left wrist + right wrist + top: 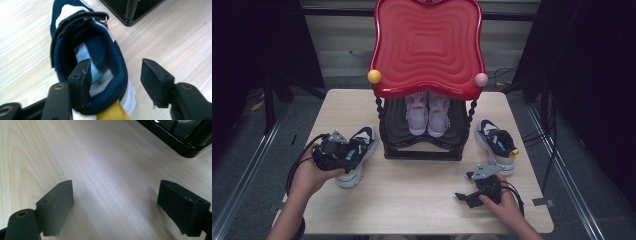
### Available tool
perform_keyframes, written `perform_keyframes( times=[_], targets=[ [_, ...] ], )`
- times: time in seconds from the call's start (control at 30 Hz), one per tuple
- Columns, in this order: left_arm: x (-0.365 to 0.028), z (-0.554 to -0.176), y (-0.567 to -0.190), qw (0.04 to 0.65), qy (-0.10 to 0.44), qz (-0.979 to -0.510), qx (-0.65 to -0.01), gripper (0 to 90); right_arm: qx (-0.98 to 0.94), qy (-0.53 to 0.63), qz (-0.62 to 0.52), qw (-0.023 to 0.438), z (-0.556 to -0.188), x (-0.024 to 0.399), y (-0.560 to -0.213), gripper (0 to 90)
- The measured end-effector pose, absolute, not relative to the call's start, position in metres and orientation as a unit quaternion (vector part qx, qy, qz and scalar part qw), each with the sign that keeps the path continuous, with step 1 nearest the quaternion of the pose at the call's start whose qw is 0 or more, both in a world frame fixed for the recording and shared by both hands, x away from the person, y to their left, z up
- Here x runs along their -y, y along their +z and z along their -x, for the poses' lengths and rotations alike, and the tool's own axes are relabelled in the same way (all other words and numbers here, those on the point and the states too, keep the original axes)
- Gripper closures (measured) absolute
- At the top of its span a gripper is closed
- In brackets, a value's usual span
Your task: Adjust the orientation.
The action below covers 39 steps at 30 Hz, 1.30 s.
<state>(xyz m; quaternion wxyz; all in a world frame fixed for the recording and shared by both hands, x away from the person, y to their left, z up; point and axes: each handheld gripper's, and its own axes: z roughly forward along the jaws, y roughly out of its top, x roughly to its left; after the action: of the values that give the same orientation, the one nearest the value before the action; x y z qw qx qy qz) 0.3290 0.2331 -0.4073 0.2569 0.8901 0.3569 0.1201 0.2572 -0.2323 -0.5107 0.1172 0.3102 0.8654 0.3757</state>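
The shoe (357, 152) is dark blue with a white patch on top and a thick white sole. It stands on its sole on the table, on the left side, just left of the black bottom of the rack. Its toe points away and a bit to the right, and its heel is on the near side. In the left gripper view the shoe (90, 62) shows its open top. The inside is dark blue and soft, with a light blue strip lying in it. A black strap goes across the top. A yellow loop sticks out at the heel.
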Motion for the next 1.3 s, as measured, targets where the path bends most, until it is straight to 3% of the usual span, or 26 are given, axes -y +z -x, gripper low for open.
perform_keyframes(
  times=[0.4,0.6,0.73,0.9,1.13,1.3],
  targets=[
    [-0.226,-0.323,-0.409,0.244,0.094,-0.907,-0.331,42.1,-0.865,0.376,-0.310,0.117,-0.257,0.232,-0.511,12.9],
    [-0.216,-0.323,-0.413,0.228,0.089,-0.916,-0.317,48.9,-0.865,0.376,-0.310,0.117,-0.257,0.232,-0.511,13.0],
    [-0.217,-0.326,-0.413,0.221,0.093,-0.916,-0.323,62.5,-0.865,0.376,-0.310,0.117,-0.257,0.232,-0.511,13.0],
    [-0.214,-0.329,-0.412,0.221,0.080,-0.911,-0.340,66.5,-0.865,0.376,-0.310,0.117,-0.257,0.232,-0.511,13.0],
    [-0.198,-0.333,-0.415,0.247,0.075,-0.902,-0.345,67.0,-0.865,0.376,-0.310,0.117,-0.257,0.232,-0.511,13.0],
    [-0.193,-0.337,-0.412,0.233,0.060,-0.909,-0.339,65.3,-0.865,0.376,-0.310,0.117,-0.257,0.232,-0.511,13.0]
  ],
)
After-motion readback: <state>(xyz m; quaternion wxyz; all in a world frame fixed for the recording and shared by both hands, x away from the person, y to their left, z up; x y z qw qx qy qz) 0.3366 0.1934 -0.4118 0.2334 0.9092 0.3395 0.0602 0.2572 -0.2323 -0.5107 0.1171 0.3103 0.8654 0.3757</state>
